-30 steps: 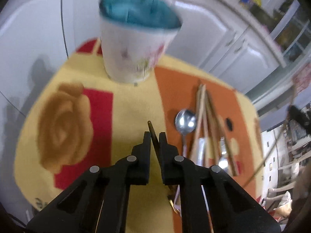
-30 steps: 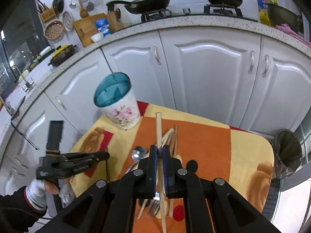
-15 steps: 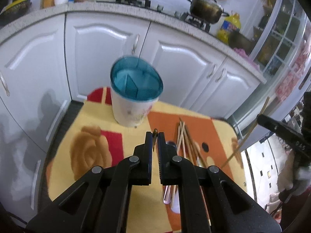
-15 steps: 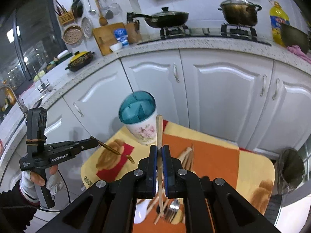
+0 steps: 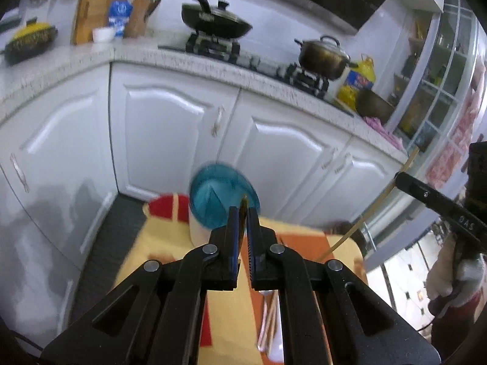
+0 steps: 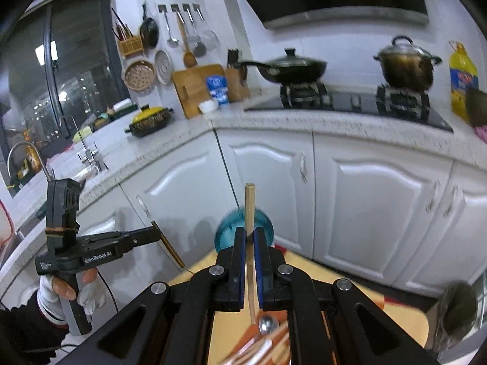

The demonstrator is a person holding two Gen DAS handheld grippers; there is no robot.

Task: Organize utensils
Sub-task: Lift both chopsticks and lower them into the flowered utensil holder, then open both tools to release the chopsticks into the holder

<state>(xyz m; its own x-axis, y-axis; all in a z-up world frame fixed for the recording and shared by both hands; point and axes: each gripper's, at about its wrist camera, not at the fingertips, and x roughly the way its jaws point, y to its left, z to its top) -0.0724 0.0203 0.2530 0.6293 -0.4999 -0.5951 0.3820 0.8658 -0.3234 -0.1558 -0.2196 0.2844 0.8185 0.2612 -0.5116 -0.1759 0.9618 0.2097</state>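
The left tool (image 5: 242,213) clamps a dark chopstick (image 6: 170,248), the right tool (image 6: 250,237) a pale chopstick (image 6: 249,210). Both are above the teal holder (image 5: 223,196) at the counter's (image 5: 158,243) far edge. Either long stick could pivot in its grip and miss the holder's compartments.

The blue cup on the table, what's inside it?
The blue cup shows only teal divider walls and no utensils where visible. The left gripper and its dark utensil cover part of the opening, and the picture is blurred.
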